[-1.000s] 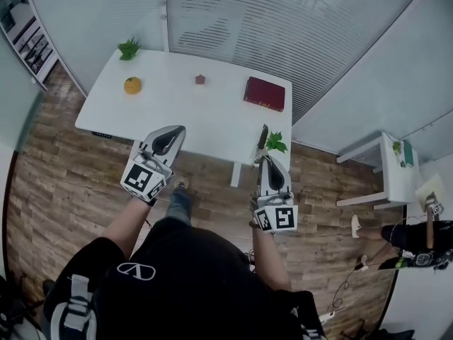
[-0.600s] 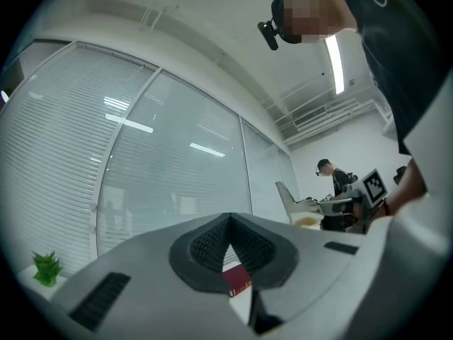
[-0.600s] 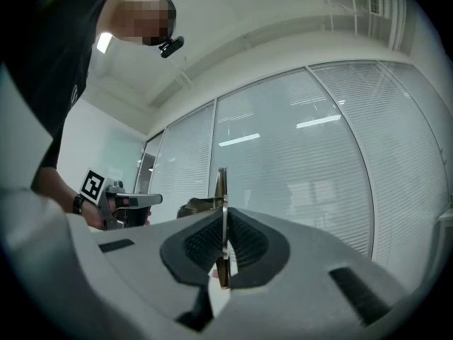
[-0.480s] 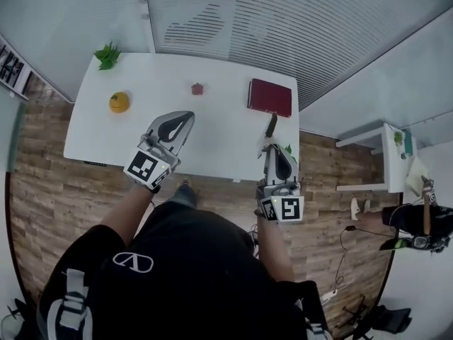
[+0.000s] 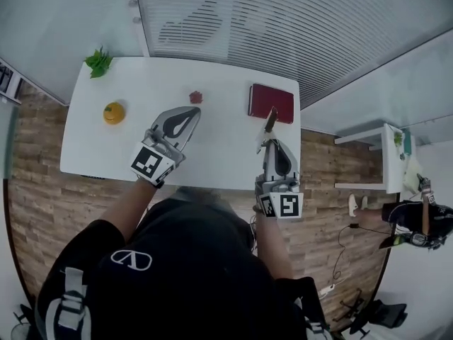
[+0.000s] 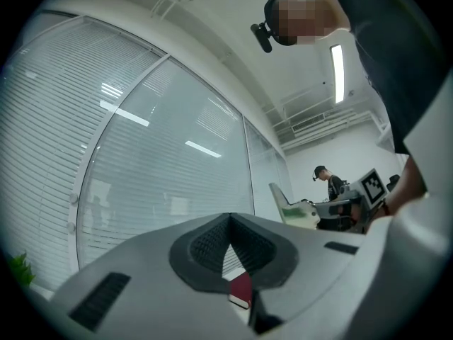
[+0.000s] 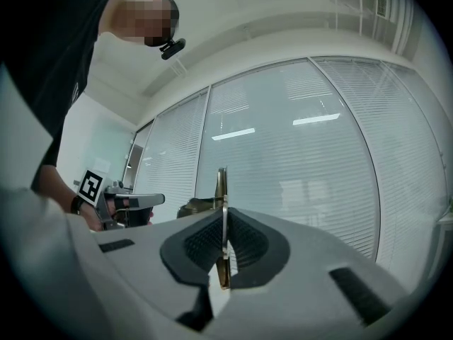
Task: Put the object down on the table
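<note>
Right gripper (image 5: 268, 138), centre right: jaws clamped on our thin utensil (image 5: 271, 121). Left gripper (image 5: 192, 112): closed, empty. Risk: releasing here, we may hit the book (image 5: 271, 102), not the table (image 5: 212, 154).

White bench (image 5: 92, 147) — dark red book (image 5: 270, 103), orange fruit (image 5: 113, 112), green plant (image 5: 98, 61). The thin object (image 7: 221, 183) in the right gripper (image 7: 224, 222) jaws looks brassy-brown — perhaps.

The smooth, matt white rectangular counter (image 5: 92, 147) fills mid-frame above a floor of rough-grained brown wood planks (image 5: 35, 211). The grey matt plastic right claw (image 7: 224, 217) presses ribbed black rubbery pads (image 7: 202, 243) on a thin glossy brass-coloured metal strip (image 7: 221, 186).
</note>
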{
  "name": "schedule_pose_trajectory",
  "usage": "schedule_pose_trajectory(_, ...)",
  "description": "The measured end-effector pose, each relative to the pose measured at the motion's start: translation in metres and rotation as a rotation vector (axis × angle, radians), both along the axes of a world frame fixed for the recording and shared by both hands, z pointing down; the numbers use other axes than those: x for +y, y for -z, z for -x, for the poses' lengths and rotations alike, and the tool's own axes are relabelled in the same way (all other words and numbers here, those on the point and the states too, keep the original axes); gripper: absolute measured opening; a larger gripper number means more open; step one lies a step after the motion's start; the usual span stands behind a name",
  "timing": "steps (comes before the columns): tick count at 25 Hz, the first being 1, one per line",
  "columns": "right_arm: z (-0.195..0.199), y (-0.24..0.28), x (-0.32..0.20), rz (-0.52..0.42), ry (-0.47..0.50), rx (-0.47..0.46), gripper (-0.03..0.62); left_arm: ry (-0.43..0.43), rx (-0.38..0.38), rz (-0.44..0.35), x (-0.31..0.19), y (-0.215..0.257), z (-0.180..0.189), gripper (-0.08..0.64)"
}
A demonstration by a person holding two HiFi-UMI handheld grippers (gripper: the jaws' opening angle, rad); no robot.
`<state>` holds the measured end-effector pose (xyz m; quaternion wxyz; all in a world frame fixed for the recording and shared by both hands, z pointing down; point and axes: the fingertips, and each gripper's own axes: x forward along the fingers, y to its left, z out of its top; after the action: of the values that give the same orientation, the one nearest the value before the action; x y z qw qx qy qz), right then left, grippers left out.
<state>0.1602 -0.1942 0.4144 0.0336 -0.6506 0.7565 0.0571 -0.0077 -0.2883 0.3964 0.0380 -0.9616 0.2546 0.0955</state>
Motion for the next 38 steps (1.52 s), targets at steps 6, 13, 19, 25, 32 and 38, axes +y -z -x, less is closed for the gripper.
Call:
schedule_pose_trajectory(6,-0.01,-0.003,-0.017,0.008,0.034,-0.001,0.006,0.031,-0.01,0.002,-0.008,-0.004,-0.013,0.006)
schedule_pose_trajectory(13,-0.019,-0.046,-0.043,0.153,0.028,0.164,0.005,0.044,-0.027,0.035,-0.005,-0.015,-0.021,0.005)
schedule_pose_trajectory(19,-0.012,-0.151,-0.07,0.364,0.089,0.525,0.005,0.034,-0.067,0.058,0.007,-0.028,-0.025,0.005)
schedule_pose_trajectory(25,0.006,-0.256,-0.08,0.556,0.227,0.836,0.005,0.028,-0.111,0.069,0.019,-0.036,-0.024,0.006)
schedule_pose_trajectory(32,0.014,-0.327,-0.09,0.675,0.318,1.083,0.005,0.05,-0.135,0.057,0.015,-0.033,-0.02,0.005)
schedule_pose_trajectory(38,0.016,-0.369,-0.088,0.723,0.383,1.248,0.006,0.062,-0.146,0.049,0.013,-0.033,-0.018,0.006)
